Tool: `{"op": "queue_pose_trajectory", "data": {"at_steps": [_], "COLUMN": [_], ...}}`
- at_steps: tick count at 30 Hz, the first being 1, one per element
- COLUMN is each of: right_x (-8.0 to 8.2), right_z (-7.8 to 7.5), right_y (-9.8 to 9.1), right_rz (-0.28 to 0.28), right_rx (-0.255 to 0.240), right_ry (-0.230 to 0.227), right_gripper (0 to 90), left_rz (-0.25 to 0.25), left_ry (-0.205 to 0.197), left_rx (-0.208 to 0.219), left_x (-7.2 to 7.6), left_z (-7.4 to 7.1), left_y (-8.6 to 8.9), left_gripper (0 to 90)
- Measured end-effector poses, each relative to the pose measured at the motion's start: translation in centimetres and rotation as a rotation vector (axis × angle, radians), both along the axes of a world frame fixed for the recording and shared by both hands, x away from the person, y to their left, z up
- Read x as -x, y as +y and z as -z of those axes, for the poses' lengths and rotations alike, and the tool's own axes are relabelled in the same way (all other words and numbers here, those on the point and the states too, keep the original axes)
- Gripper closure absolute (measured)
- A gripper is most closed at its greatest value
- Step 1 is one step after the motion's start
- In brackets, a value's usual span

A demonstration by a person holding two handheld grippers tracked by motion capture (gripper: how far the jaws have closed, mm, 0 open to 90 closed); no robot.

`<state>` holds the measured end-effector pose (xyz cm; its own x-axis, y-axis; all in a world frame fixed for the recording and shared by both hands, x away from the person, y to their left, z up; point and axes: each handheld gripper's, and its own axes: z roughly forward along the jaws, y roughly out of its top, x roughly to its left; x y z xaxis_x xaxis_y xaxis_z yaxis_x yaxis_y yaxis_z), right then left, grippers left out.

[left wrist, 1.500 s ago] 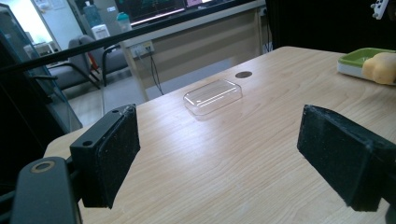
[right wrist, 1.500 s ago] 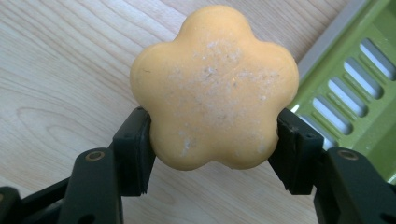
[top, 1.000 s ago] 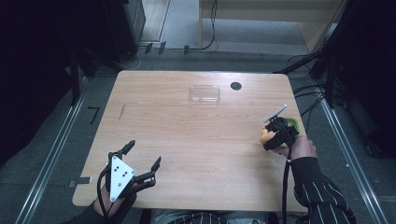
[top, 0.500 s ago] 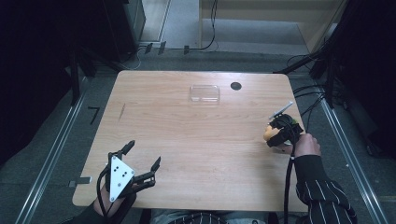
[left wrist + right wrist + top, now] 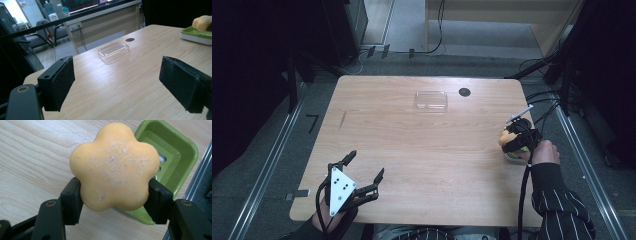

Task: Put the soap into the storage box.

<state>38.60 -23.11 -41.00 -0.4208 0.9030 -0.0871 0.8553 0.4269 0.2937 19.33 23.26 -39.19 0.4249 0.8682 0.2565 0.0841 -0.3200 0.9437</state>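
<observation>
Near edge, left corner: your left tool (image 5: 362,172) rests with jaws spread wide and empty. Right edge: your right tool (image 5: 113,203) clamps the flower-shaped soap (image 5: 113,166) above the green dish (image 5: 175,152), probably lifting it clear. Far edge: clear lid (image 5: 431,99).

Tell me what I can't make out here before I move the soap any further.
- Green soap dish: right gripper view, near part hidden behind the flower-shaped orange soap; whether soap clears the dish is unclear.
- Same dish, high view: mostly covered by the right gripper.
- Same dish, left gripper view: cut off by the right edge.
- Clear plastic lid: high view, too small to tell which way up.
- Left gripper: hand cut off by the bottom edge.
</observation>
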Motion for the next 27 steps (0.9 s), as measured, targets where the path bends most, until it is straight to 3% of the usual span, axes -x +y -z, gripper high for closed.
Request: {"op": "queue_pose_trajectory", "data": {"at_steps": [27], "right_x": [-2.1], "right_z": [1.2], "right_y": [-3.2], "right_rz": [0.099], "right_rx": [-0.002], "right_ry": [0.002], "right_gripper": [39.9], "left_rz": [0.001], "left_ry": [0.001], "left_rx": [0.000], "left_x": [-0.1], "left_z": [0.0], "left_y": [-0.1], "left_gripper": [13.5]}}
